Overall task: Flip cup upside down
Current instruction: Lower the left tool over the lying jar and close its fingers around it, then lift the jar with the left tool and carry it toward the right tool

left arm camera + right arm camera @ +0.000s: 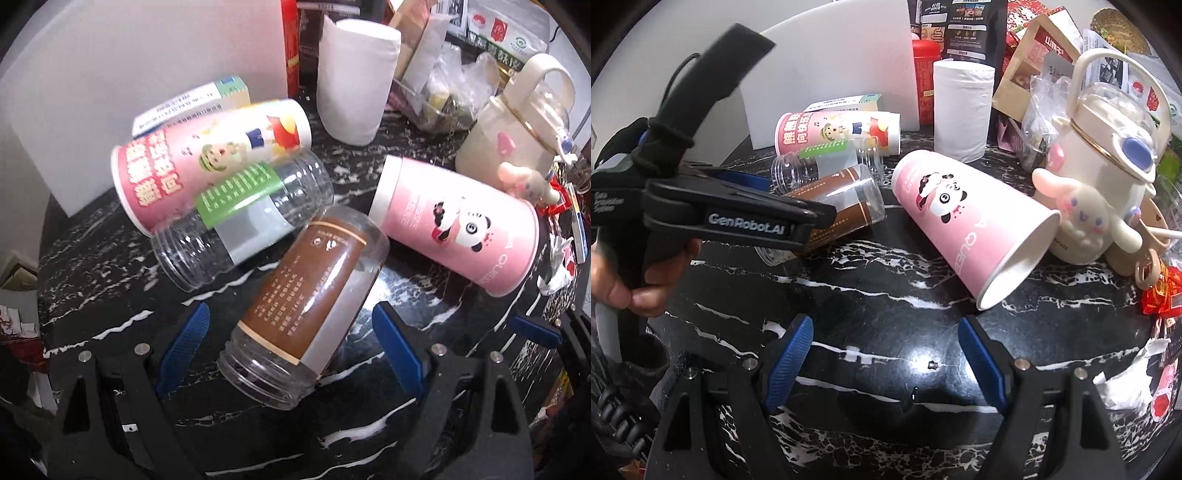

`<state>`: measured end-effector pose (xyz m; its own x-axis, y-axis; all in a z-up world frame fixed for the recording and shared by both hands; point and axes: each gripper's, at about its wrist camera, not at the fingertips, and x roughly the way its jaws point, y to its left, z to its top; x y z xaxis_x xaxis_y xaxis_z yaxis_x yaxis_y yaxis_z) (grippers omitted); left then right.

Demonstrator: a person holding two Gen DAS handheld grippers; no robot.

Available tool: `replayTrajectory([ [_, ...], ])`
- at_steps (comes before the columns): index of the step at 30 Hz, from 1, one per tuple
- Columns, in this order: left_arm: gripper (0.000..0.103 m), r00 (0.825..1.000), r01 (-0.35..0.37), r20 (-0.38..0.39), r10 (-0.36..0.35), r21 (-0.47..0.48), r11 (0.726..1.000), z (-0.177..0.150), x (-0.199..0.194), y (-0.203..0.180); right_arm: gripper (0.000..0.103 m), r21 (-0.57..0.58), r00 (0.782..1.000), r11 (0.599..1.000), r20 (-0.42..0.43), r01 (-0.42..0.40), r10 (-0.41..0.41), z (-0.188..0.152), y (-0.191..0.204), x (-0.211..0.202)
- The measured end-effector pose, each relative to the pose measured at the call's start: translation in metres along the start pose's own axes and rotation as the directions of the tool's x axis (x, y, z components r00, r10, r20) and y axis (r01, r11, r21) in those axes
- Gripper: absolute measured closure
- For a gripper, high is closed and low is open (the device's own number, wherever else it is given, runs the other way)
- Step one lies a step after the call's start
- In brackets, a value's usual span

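Note:
Several cups lie on their sides on the black marble table (424,288). A clear cup with a brown label (306,306) lies between the open fingers of my left gripper (291,350), mouth toward the camera. Behind it lie a clear cup with a green label (243,214) and a pink paper cup with a cartoon child (207,158). A pink panda paper cup (458,225) lies to the right. In the right wrist view my right gripper (886,365) is open and empty above bare table (868,302), the panda cup (967,218) ahead with its mouth toward me, and the left gripper (720,218) over the brown-label cup (846,206).
A toilet paper roll (354,77), a white board (147,74), a medicine box (192,103) and a red can (291,40) stand at the back. A cream kettle with a plush charm (1108,155) and snack bags crowd the right side.

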<state>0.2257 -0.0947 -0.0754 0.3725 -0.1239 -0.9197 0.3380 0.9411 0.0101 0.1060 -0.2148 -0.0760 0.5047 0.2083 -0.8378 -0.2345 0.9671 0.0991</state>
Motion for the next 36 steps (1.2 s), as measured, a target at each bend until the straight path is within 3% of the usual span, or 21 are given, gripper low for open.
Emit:
replayTrajectory([
  [13,0.033,0.999,0.045,-0.024,-0.045,-0.004,0.999,-0.004,0.014,-0.009,0.022,0.014,1.0,1.0,-0.02,-0.013,0.014,-0.004,-0.001,0.002],
  [18,0.036,0.999,0.011,-0.032,-0.013,-0.053,0.999,-0.012,0.008,-0.006,0.022,0.028,1.0,0.999,-0.014,-0.022,0.022,-0.008,-0.003,-0.004],
  [36,0.041,1.0,-0.024,0.012,0.027,-0.202,0.979,-0.078,-0.062,0.007,0.022,0.009,0.996,0.997,0.042,-0.078,0.077,-0.034,0.021,-0.045],
])
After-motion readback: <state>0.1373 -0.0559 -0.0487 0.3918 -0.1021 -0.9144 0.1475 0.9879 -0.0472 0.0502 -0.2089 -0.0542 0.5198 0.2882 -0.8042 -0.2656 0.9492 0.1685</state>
